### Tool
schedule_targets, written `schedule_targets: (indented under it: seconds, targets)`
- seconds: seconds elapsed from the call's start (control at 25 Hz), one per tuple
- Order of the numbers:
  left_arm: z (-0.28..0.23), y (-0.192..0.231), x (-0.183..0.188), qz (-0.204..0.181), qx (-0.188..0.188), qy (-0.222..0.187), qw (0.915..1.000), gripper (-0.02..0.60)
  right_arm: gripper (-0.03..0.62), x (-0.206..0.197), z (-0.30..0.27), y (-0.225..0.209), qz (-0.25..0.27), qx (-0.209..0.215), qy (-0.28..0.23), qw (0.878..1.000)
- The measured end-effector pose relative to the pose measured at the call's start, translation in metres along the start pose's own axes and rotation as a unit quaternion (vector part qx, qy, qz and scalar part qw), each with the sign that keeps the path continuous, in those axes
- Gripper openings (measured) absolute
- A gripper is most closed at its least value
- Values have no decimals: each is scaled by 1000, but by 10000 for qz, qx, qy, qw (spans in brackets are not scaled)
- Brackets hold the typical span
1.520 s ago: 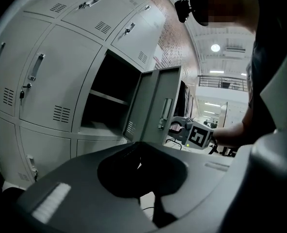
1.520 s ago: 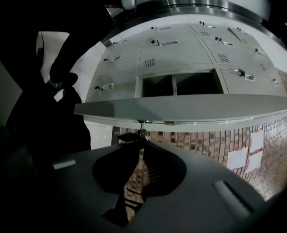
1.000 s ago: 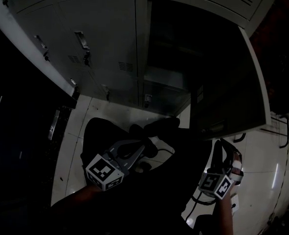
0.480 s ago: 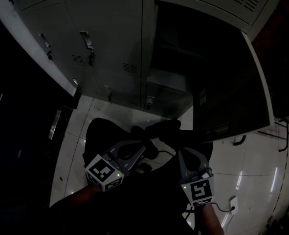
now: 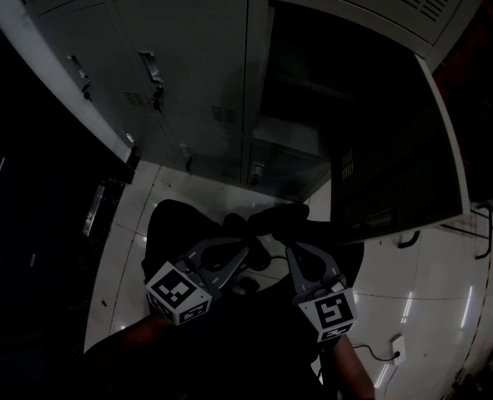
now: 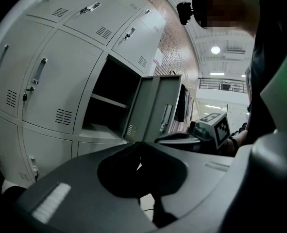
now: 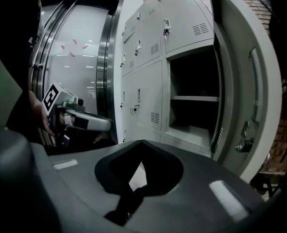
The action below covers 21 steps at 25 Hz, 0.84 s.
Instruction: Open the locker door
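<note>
The grey locker door [image 5: 396, 148] stands swung wide open to the right, and its dark compartment [image 5: 300, 98] shows a shelf inside. The same door [image 6: 155, 108] and compartment [image 7: 192, 98] appear in both gripper views. My left gripper [image 5: 248, 242] is low in front of my dark clothing, shut with nothing in it; its tips meet [image 6: 137, 147]. My right gripper [image 5: 289, 250] hangs close beside it, also shut and empty, its tips touching [image 7: 142, 143]. Both grippers are well short of the lockers and touch nothing.
Closed locker doors [image 5: 188, 65] with handles [image 5: 150, 77] fill the wall left of the open one. A white tiled floor [image 5: 188, 194] lies below, with a cable [image 5: 379, 355] at the lower right. A dark metal frame [image 7: 104, 62] stands left of the lockers.
My right gripper has moved from the lower right in toward the middle and now sits beside the left one. The left gripper has barely moved.
</note>
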<state>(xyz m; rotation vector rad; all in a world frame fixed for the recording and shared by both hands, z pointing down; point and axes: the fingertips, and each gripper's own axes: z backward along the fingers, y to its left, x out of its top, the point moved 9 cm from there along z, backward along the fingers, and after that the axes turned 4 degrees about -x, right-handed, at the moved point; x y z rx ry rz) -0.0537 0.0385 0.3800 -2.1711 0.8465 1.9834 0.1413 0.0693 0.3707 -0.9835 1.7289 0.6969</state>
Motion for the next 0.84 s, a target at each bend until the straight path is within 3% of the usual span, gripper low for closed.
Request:
schedule_targets:
  seconds: [0.84]
  targets:
    - [-2, 1, -2, 9, 24, 35, 10000, 12, 0, 0, 1, -2, -146, 78, -126, 9998]
